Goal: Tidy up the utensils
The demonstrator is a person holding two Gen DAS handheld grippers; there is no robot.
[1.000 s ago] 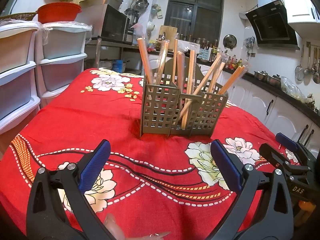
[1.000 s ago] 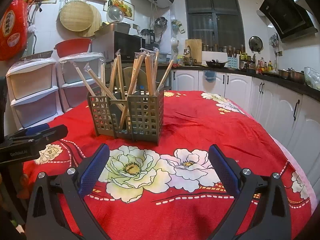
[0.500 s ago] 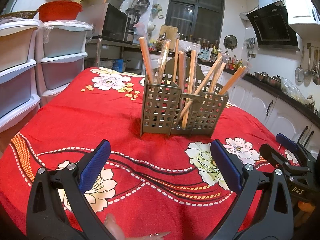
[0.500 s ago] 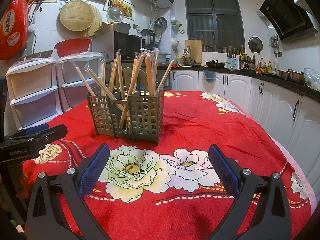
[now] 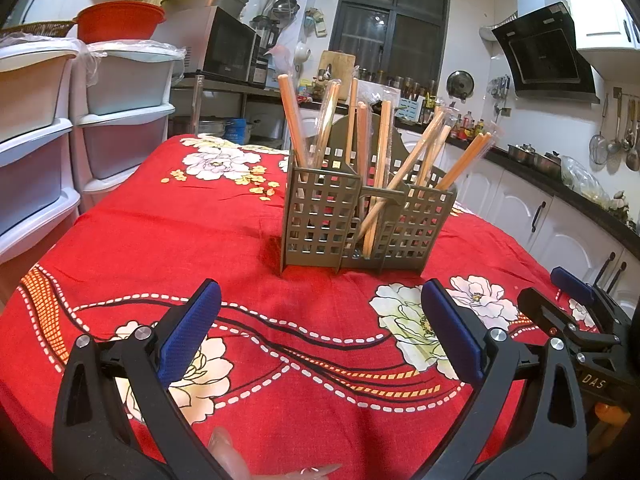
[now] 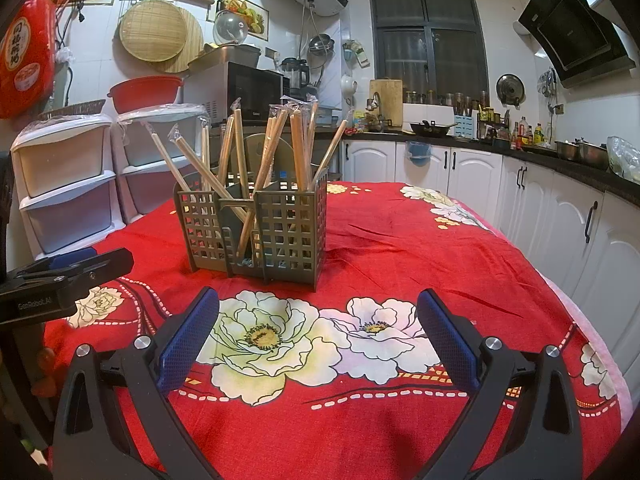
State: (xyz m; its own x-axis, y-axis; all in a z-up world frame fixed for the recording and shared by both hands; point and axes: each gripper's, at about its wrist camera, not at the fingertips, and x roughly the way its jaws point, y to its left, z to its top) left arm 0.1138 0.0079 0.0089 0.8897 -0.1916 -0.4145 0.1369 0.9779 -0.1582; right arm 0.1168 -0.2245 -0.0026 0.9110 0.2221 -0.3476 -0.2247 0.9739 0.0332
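Note:
A grey-green slotted utensil holder (image 5: 362,224) (image 6: 256,226) stands upright in the middle of the red flowered tablecloth (image 5: 168,240) (image 6: 420,248). Several wrapped wooden chopsticks (image 5: 380,160) (image 6: 276,144) lean in its compartments. My left gripper (image 5: 320,340) hovers open over the cloth, well short of the holder, with nothing between its blue pads. My right gripper (image 6: 318,340) is likewise open and empty, on the holder's other side. Each gripper shows at the edge of the other's view: the right gripper (image 5: 576,320) and the left gripper (image 6: 68,272).
White plastic drawer units (image 5: 48,140) (image 6: 68,184) stand beyond the table's left side, with a red basin (image 6: 146,94) on top. White cabinets (image 6: 560,208) and a counter run along the right. A fingertip (image 5: 230,452) shows at the bottom of the left wrist view.
The left wrist view has drifted slightly, so the holder sits a touch lower and nearer. The right gripper has not moved. Both stay open.

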